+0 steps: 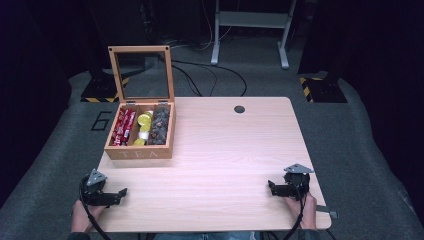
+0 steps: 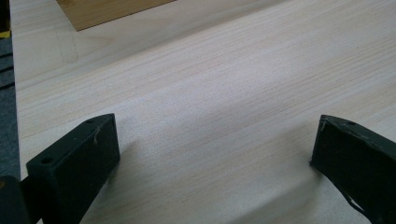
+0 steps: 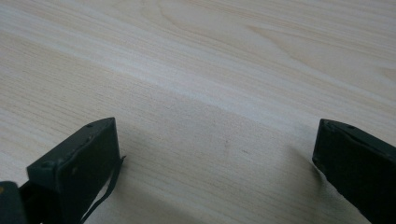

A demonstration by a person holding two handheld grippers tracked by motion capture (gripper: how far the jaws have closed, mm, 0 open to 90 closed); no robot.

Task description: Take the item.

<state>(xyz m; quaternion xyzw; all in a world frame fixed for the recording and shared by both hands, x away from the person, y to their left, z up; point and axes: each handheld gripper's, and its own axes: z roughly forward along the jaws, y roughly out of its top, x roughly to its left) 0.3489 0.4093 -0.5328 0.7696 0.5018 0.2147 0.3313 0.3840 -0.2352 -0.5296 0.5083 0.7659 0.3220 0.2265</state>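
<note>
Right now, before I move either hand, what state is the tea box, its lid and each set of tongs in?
Tea box: on the table's far left part, three compartments filled.
Lid: open, standing upright behind the box.
Left tongs: open, nothing between the jaws, over bare table.
Right tongs: open, nothing between the jaws, over bare table.

A wooden tea box (image 1: 139, 150) marked TEA stands with its glass-paned lid upright and open. Its three compartments hold red packets, yellow pieces and dark pieces. It sits well ahead of the left gripper (image 1: 121, 192) fingers and far across the table from the right gripper (image 1: 270, 186) fingers.
</note>
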